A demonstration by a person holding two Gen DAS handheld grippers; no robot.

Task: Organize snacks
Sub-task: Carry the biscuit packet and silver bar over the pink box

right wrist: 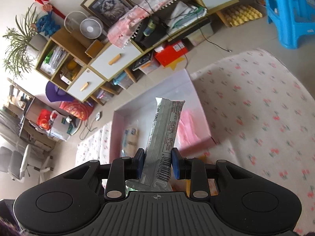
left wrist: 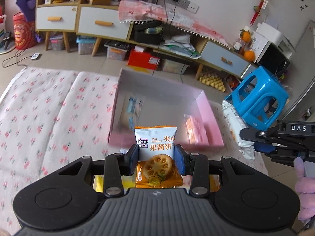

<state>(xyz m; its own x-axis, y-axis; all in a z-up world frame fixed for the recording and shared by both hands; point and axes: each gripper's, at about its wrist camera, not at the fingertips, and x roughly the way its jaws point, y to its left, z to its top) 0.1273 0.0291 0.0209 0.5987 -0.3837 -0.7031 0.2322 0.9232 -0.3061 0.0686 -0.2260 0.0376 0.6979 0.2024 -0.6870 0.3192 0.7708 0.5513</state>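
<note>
Living-room clutter fills the background: a low cabinet with white drawers, a fan, a framed cat picture and a blue plastic stool. Up front is a surface under a white cloth with a pink cherry print, and a pink box sits open on it with a couple of blurry packets inside, one bluish, one pink.

Left gripper has its fingers clamped on a biscuit packet, white and orange, reading "JAM BISCUIT" plus "果酱饼", with a lotus-root shaped cookie pictured. It's held upright just in front of the box's near wall.

Right gripper is pinching a long silver snack bar near its lower end; its top reaches over the box. The barcode digits are only partly readable and the rest of the print is too small to make out. "DAS" is printed on that gripper's body in the left view.
</note>
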